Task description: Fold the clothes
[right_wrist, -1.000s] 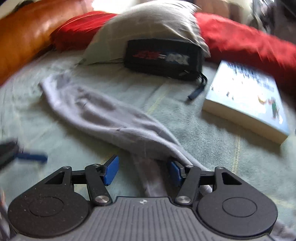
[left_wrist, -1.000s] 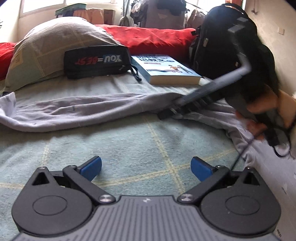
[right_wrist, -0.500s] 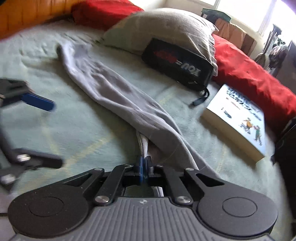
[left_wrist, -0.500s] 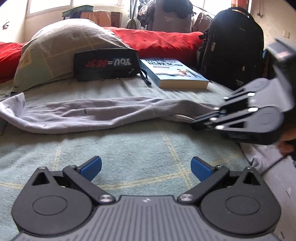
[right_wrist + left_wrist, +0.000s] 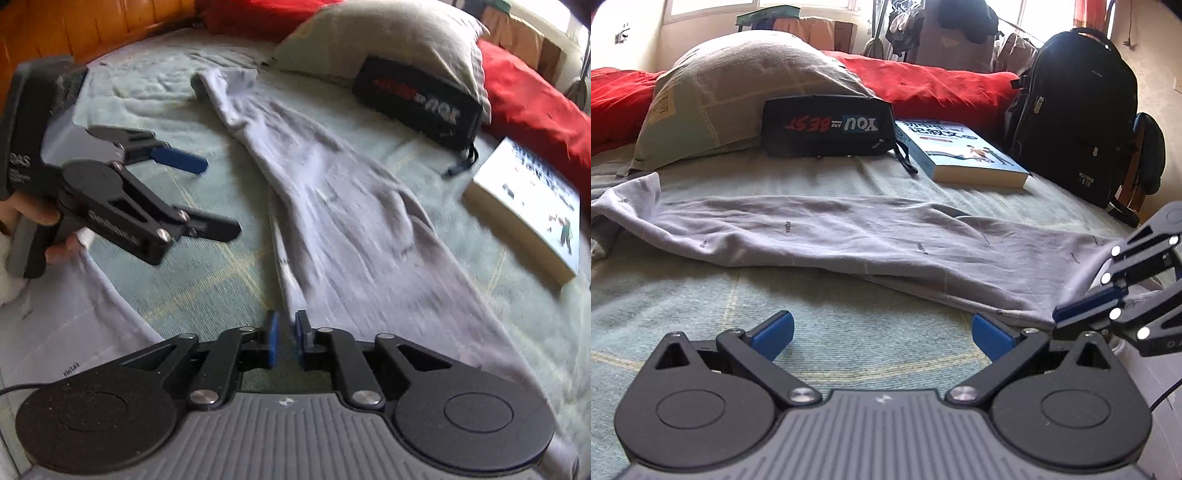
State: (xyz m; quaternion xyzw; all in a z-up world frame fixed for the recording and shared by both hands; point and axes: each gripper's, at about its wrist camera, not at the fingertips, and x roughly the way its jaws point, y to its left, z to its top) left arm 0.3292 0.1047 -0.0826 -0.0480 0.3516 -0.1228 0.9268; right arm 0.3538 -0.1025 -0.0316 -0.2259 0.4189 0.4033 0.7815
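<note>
A long grey garment lies stretched across the green bedsheet, and its near hem rises toward my right gripper at the right edge of the left wrist view. In the right wrist view the garment runs away from my right gripper. Its jaws are opening: a narrow gap shows between the blue pads, and the white hem reaches into it by the right pad. My left gripper is open with nothing between its fingers, just short of the garment. A hand holds the left gripper over more grey cloth.
At the back lie a grey-green pillow, a black pouch and a book. A black backpack stands at the far right, and a red blanket runs behind. An orange wooden board borders the bed.
My right gripper shut on the garment's hem, then its pads parted slightly. It moved toward the near right of the left wrist view, and the garment now lies wider. The left gripper barely moved.
</note>
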